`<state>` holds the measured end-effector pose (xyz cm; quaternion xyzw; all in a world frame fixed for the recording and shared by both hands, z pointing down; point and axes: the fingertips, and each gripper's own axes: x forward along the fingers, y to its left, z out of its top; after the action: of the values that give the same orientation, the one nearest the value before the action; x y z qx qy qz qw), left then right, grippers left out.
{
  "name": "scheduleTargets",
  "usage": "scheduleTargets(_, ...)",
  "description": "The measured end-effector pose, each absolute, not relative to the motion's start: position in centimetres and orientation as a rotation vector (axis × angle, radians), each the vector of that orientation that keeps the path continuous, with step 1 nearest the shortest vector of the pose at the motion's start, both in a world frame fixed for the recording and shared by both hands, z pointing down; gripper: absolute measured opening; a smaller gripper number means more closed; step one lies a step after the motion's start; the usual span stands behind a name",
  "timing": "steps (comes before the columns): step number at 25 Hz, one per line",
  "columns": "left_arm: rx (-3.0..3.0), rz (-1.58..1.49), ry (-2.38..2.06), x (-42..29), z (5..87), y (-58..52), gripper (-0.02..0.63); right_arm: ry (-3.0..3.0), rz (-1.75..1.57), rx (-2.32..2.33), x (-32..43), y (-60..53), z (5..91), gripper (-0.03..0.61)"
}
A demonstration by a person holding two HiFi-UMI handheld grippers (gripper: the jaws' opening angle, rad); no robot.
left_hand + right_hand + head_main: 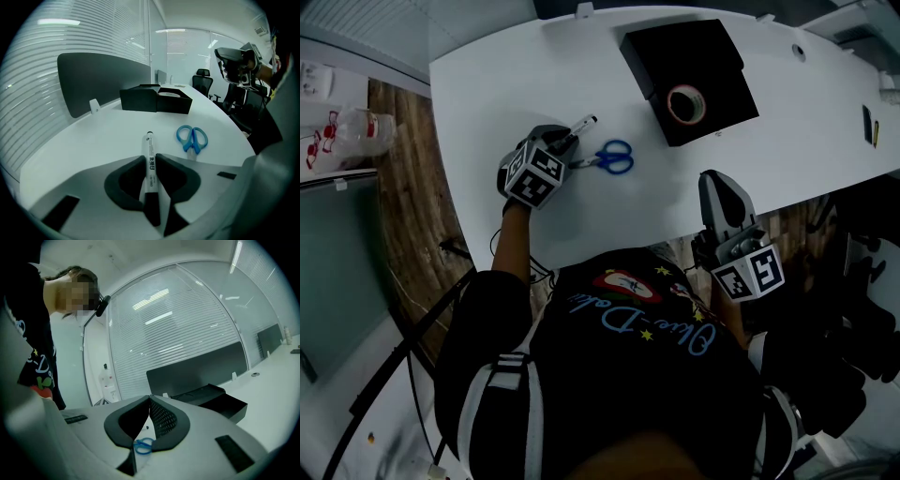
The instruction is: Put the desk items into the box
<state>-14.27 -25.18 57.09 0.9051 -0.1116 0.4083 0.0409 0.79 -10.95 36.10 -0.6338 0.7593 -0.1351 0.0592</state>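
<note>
A white marker with a black cap (150, 154) lies on the white desk (487, 94), and my left gripper (150, 160) is shut on its barrel, a pad against each side. From the head view the marker (581, 125) pokes out past the left gripper (572, 141). Blue-handled scissors (612, 157) lie just right of it, also visible as scissors (192, 138). The open black box (712, 56) sits farther back with a tape roll (685, 103) inside. My right gripper (719, 183) hangs over the desk's near edge, shut and empty, its tips (150, 398) meeting.
A dark partition screen (98, 79) stands along the desk's far side. A small black item (869, 125) lies at the desk's right end. Plastic bottles (347, 127) sit off the left side. Office chairs (202, 79) stand beyond the box.
</note>
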Motion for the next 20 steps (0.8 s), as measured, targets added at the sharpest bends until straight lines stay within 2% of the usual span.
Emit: scheduleTargets(20,2.801,1.128,-0.520,-14.2,53.6,-24.7,0.097,2.309,-0.354,-1.847,2.1,-10.4,35.5,0.031)
